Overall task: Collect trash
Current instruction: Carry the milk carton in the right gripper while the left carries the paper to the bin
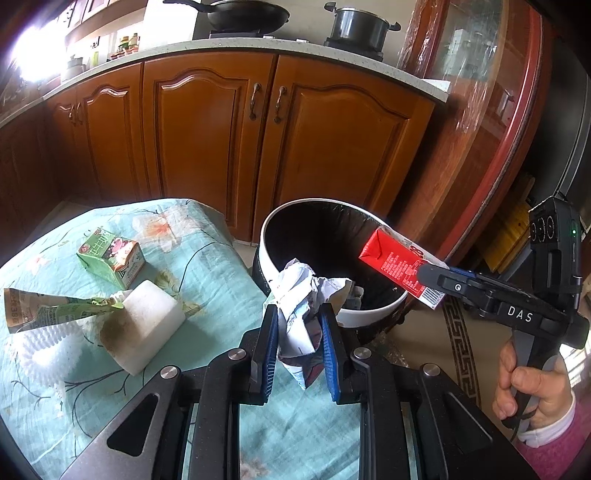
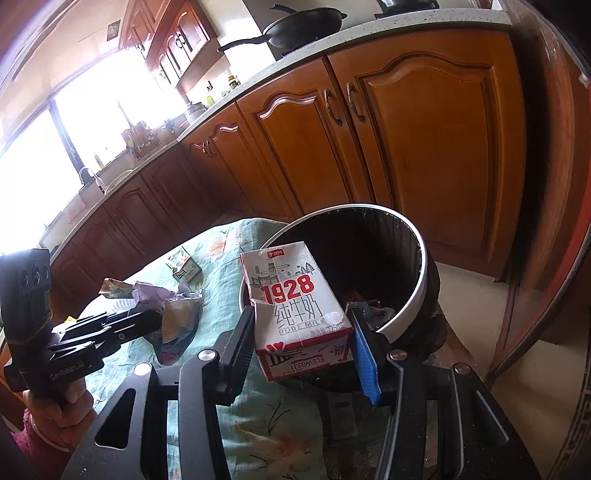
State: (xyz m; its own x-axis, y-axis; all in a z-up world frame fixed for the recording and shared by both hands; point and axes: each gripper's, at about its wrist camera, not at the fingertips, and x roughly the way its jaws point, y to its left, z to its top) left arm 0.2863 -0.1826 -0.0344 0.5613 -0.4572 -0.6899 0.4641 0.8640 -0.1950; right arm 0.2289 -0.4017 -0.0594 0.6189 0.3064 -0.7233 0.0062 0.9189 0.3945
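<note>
My left gripper (image 1: pixel 299 325) is shut on a crumpled paper wad (image 1: pixel 306 291) and holds it at the near rim of the white trash bin (image 1: pixel 280 218), which has a black liner. My right gripper (image 2: pixel 303 332) is shut on a red and white "1928" milk carton (image 2: pixel 295 306) and holds it over the bin's (image 2: pixel 413 229) opening; the carton also shows in the left wrist view (image 1: pixel 402 266). On the green cloth lie a green milk carton (image 1: pixel 110 256), a flattened green pouch (image 1: pixel 48 310) and a white foam block (image 1: pixel 147 325).
A white bristle brush (image 1: pixel 48 347) lies beside the foam block. The floral cloth (image 1: pixel 207 266) covers the table next to the bin. Wooden kitchen cabinets (image 1: pixel 258 140) stand behind, with a wok (image 1: pixel 247 14) and a pot (image 1: pixel 358 24) on the counter.
</note>
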